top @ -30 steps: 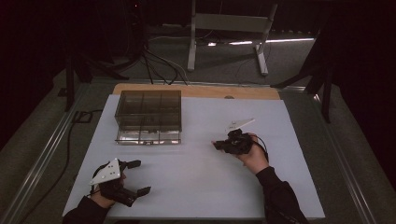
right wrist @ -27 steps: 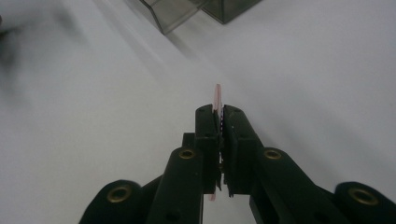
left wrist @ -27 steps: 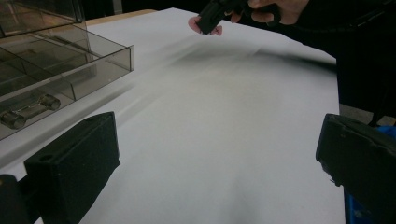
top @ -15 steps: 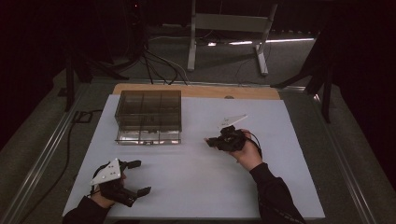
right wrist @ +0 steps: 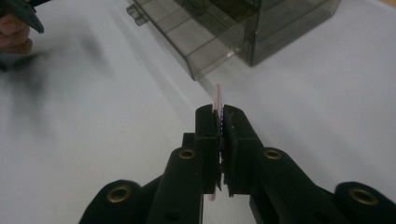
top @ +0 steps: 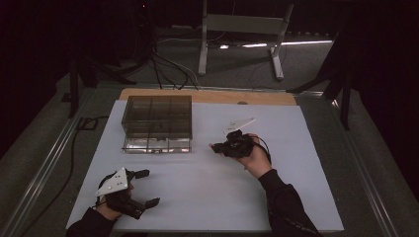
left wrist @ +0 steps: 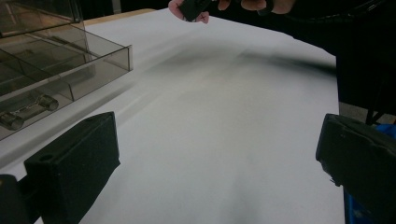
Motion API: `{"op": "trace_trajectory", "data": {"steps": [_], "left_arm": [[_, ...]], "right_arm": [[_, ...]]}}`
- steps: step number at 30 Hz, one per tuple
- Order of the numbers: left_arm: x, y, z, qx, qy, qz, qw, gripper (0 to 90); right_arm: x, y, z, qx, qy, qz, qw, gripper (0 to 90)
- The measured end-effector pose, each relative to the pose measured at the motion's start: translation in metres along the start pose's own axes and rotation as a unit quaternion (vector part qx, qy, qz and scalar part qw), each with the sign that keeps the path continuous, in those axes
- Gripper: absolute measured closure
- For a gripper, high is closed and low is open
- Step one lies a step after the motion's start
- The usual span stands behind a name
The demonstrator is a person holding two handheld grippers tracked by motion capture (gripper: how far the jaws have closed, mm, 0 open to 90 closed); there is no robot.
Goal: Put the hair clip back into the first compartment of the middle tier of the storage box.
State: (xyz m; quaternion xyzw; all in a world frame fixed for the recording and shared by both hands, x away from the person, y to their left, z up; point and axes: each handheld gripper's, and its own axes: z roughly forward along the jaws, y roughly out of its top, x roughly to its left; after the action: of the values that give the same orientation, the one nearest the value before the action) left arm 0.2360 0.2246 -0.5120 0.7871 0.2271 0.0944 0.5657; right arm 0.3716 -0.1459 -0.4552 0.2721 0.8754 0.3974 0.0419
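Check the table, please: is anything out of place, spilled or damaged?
Nothing looks spilled or damaged. The smoky plastic drawer box has its bottom drawer pulled out, with small metal parts inside. The right gripper is shut on a thin pink strip; the left gripper stands open above the white table.

drawer box (top: 157,123) – table (top: 296,197) rear-left | small parts (left wrist: 28,109) – in its open drawer

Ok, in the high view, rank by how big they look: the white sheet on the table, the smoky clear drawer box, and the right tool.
Largest to smallest in the high view:
1. white sheet, which covers most of the tabletop
2. drawer box, with its bottom drawer pulled out
3. right tool, shut on a thin pale pink strip

The gaps are wide, so nearness does not blur the ranking.
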Motion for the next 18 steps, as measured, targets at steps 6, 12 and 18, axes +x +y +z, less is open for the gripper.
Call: {"op": "trace_trajectory", "data": {"steps": [6,12,18], "left_arm": [[0.0,0.0,0.0,0.0,0.0,0.0,1.0,0.4],[0.0,0.0,0.0,-0.002,-0.003,0.0,1.0,0.4],[0.0,0.0,0.0,-0.003,-0.004,0.0,1.0,0.4]], "right_arm": [[0.003,0.006,0.003,-0.004,0.005,-0.003,1.0,85.2],[0.005,0.011,0.006,-0.005,0.007,-0.006,0.9999,85.2],[0.007,0.017,0.008,-0.007,0.011,-0.007,0.9999,85.2]]}}
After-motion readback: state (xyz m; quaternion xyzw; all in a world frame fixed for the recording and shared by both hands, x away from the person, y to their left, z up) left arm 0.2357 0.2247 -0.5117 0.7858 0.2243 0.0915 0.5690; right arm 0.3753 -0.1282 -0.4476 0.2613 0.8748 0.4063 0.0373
